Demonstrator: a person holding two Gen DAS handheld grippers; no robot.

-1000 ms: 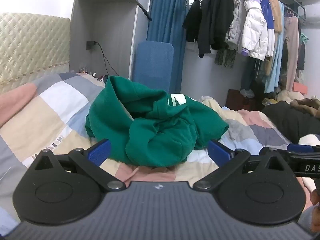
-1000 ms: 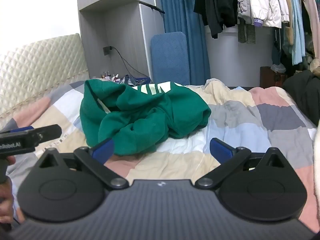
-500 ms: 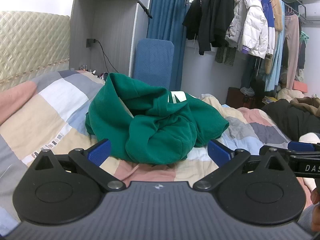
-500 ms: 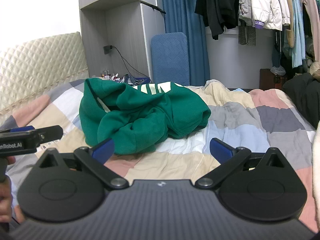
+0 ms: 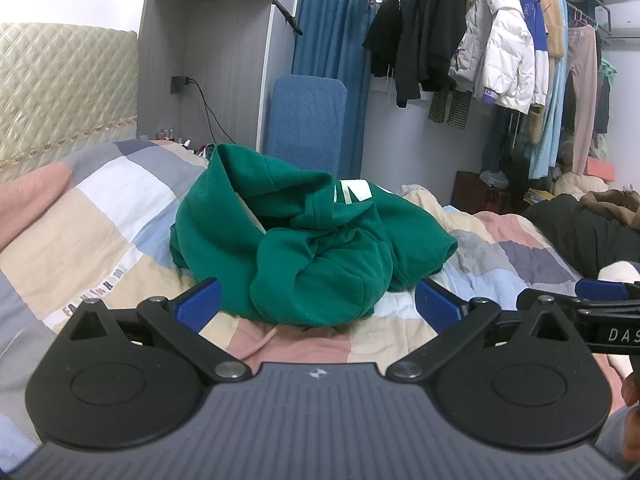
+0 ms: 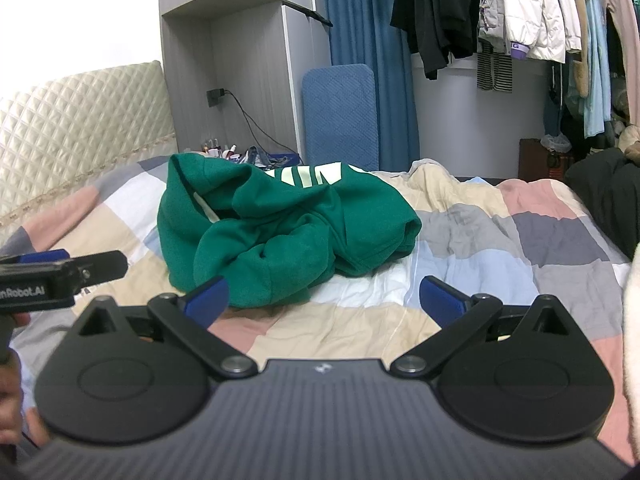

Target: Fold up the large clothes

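A green hooded sweatshirt with pale lettering lies crumpled in a heap on the patchwork quilt. In the left wrist view my left gripper is open, its blue pads either side of the heap's near edge, nothing held. The right wrist view shows the same sweatshirt ahead and to the left. My right gripper is open over bare quilt, just right of the garment. Each gripper appears at the edge of the other's view: the right gripper, the left gripper.
A quilted headboard stands at the left. Behind the bed are a grey cabinet, a blue padded board and a rail of hanging coats. Dark clothing is piled on the bed's right side.
Both grippers have risen slightly, so the sweatshirt sits a little lower in both views. The garment itself has not moved, and both grippers stay open.
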